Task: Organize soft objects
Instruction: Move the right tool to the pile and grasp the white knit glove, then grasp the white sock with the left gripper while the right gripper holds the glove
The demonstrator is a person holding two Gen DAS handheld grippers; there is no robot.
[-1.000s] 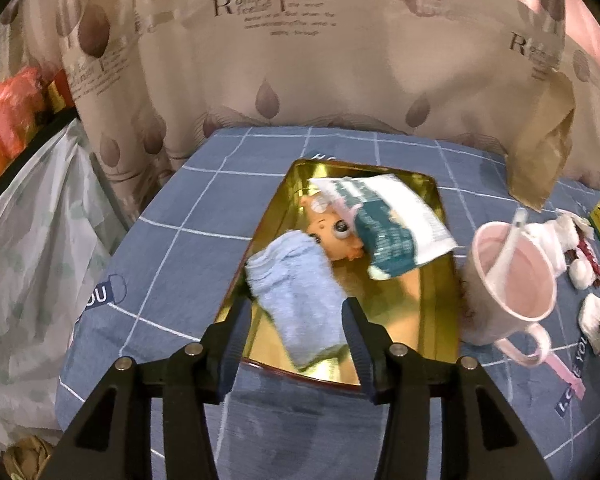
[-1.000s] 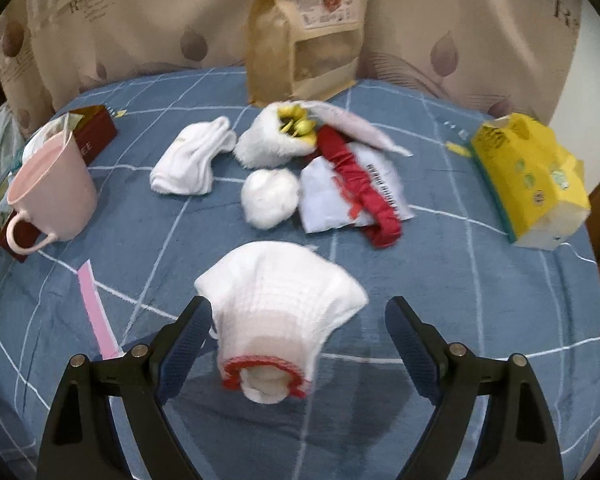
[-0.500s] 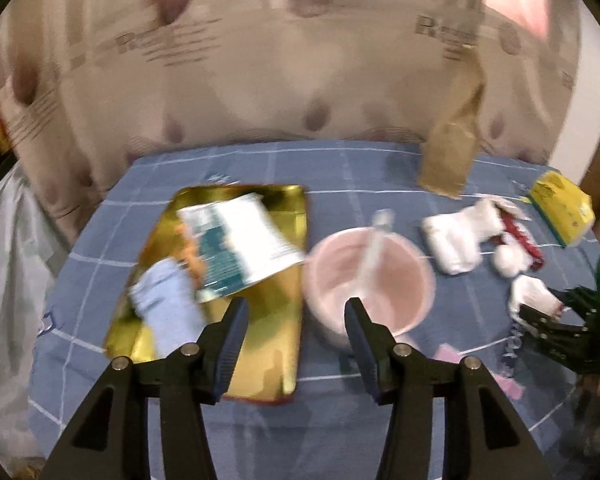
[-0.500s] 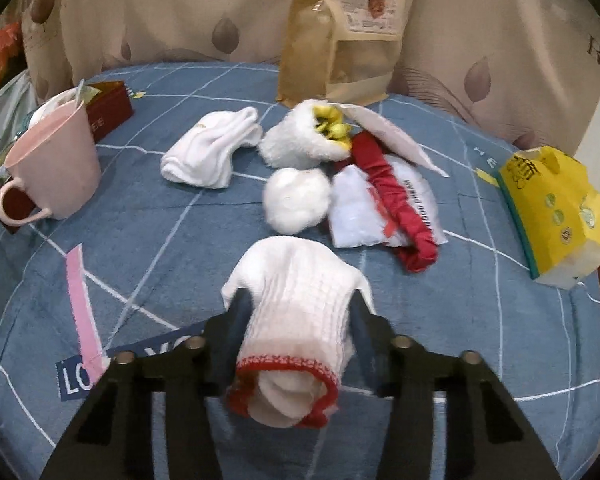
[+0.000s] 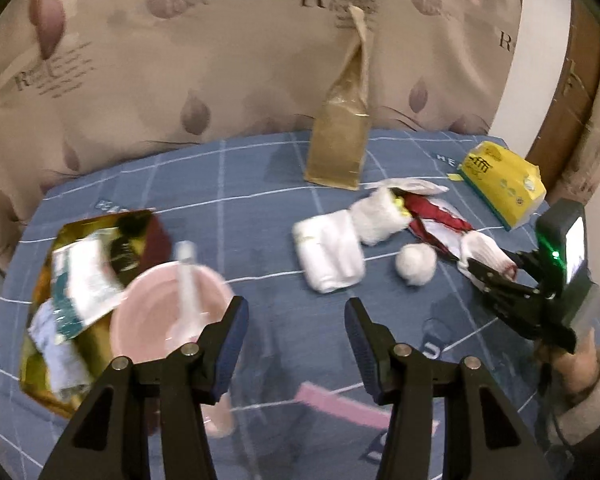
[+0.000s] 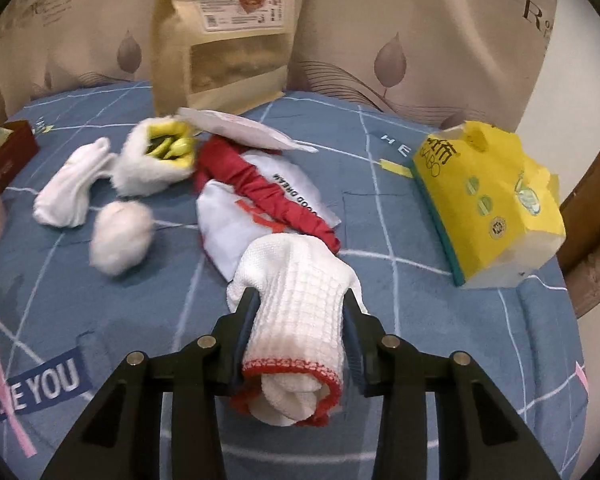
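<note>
**Right gripper clamped on white knit sock; left gripper open and empty**

Sock: white waffle-knit, rolled, red-trimmed cuff at the near end facing the right wrist camera. It sits squarely between the fingers of the right gripper, both pads pressed into its sides, fabric bulging past them toward the far side. Far end of the sock touches or overlaps the red cloth and the white printed bag under it; cannot tell whether the sock is off the blue checked tablecloth.

Left gripper: fingers well apart, nothing between them, over bare cloth near the pink mug.

Other soft items, far-left of the held sock: white fluffy ball, folded white sock, fuzzy white item with yellow inside.

Right view only: label on the brown paper pouch, "LOVE YOU" print on the cloth, close look at the yellow tissue pack.

Left view only: the gold tray at left holding a light blue cloth and a white-green packet, blurred; also the right gripper seen from outside at the right edge, sock in its fingers, just near of the red cloth.
</note>
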